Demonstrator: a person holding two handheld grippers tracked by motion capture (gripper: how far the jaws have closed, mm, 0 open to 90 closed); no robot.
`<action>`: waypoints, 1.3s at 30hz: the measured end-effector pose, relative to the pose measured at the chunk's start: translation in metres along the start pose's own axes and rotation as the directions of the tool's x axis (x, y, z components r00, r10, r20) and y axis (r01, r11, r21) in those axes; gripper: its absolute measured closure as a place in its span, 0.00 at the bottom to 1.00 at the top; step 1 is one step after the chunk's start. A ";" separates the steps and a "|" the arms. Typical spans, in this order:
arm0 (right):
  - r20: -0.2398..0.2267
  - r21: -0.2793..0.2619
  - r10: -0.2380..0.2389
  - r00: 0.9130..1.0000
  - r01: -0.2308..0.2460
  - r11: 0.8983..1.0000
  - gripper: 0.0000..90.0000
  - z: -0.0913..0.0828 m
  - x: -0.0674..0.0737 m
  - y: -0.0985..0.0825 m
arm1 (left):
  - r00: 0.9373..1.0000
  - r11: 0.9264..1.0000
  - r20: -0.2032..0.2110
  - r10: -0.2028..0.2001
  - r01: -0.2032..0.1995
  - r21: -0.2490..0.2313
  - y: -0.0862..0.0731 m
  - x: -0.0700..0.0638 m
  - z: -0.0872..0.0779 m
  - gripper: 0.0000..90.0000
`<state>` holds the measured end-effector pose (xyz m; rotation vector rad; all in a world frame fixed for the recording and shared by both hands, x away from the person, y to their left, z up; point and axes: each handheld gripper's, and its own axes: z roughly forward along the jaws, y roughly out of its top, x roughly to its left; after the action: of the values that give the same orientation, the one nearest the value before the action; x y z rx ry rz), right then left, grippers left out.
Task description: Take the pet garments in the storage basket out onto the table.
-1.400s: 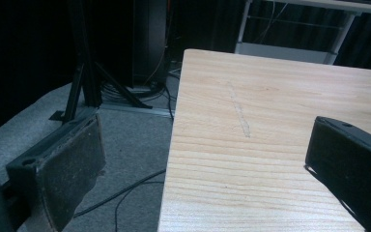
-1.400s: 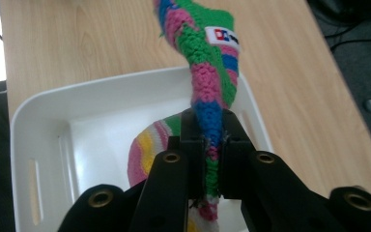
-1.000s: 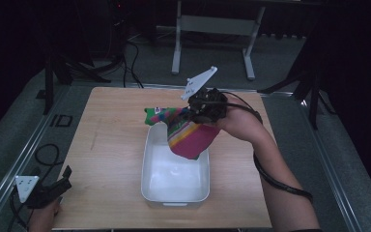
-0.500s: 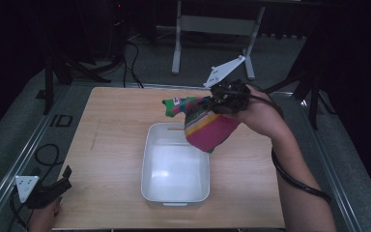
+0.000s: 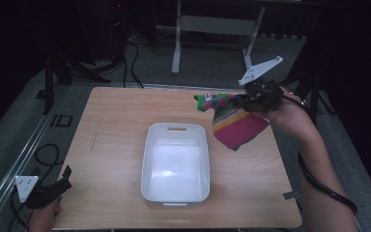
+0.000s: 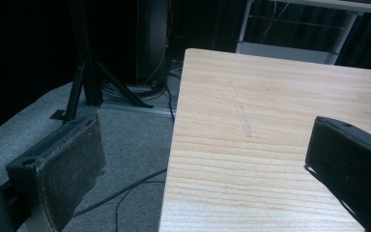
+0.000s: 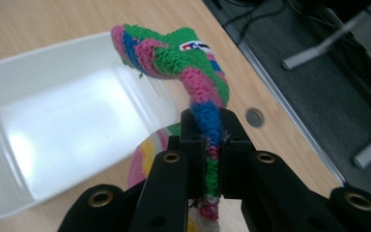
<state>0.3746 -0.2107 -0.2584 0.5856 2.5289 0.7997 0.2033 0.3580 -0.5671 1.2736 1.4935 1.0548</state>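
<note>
At the far right of the wooden table (image 5: 111,145), the right gripper (image 5: 251,101) is held up above the tabletop with a knitted striped hat (image 5: 234,126) hanging from it. Jaws pressed tight on a narrow fold of the knit; in the right gripper view the blue, pink and green yarn is squeezed between the two black jaws and arches up and away past them toward a small label on the green band. Bulk of the hat, pink with a yellow stripe, droops below the gripper, clear of the table and just right of the white plastic tub (image 5: 176,164). Tub sits near the middle of the table, handle slot at its far rim; inside looks bare white. Grey three-cornered plate (image 5: 260,70) on the right gripper tilts up toward the far side. Left gripper (image 5: 53,187) is low at the near left corner, at the table's edge, well apart from tub and hat. In the left gripper view its jaws are spread wide with nothing between them, one over the grey floor (image 6: 125,145), the other over the bare wood.
</note>
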 end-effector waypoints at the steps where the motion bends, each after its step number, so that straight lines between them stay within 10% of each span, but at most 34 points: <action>1: 0.002 0.004 0.008 1.000 -0.008 1.000 0.93 -0.001 -0.003 -0.005 | 1.000 1.000 -0.001 0.001 -0.001 0.000 0.000 0.000 0.000 0.01; 14: 0.053 0.024 0.121 0.991 -0.123 0.992 0.93 0.009 -0.029 -0.056 | 1.000 1.000 -0.007 0.014 -0.014 -0.005 0.000 -0.001 0.000 0.01; 39: -0.019 0.192 0.293 0.956 -0.284 0.939 0.92 0.156 -0.004 -0.163 | 1.000 1.000 -0.009 0.024 -0.024 -0.008 -0.001 -0.003 -0.001 0.01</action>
<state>0.4141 -0.2664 -0.4733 1.0318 2.6144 0.6815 0.2028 0.3552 -0.5672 1.2856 1.4819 1.0826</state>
